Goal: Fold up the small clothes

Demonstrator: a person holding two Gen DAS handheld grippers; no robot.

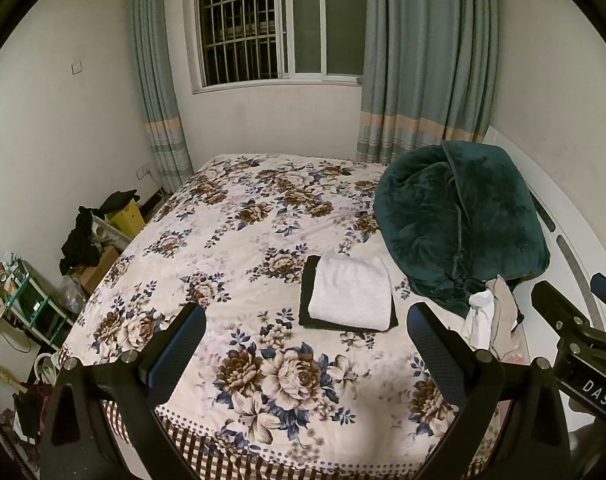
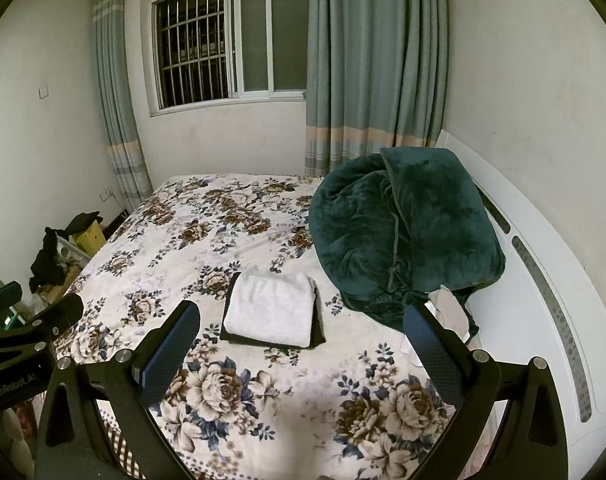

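A folded white towel point(image 1: 349, 292) lies flat on a folded black garment point(image 1: 307, 292), long axis running away toward the window. Left claw point(image 1: 306, 336) and right claw point(image 2: 302, 334) hover above the bed point(image 1: 231, 216), both spread wide, holding nothing.

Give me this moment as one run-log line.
left gripper: open, empty | right gripper: open, empty | white folded cloth atop black folded cloth on bed | unfolded clothes beside green blanket

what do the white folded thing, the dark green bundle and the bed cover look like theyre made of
White folded piece: looks like terry or soft cotton knit, with a matte, nubby, thick pile.
Dark green bundle: likely plush fleece or velvety polyester; it has a soft sheen and brushed streaks.
Floral bed cover: seemingly thin printed woven cotton or a blend, flat and matte with fine wrinkles.
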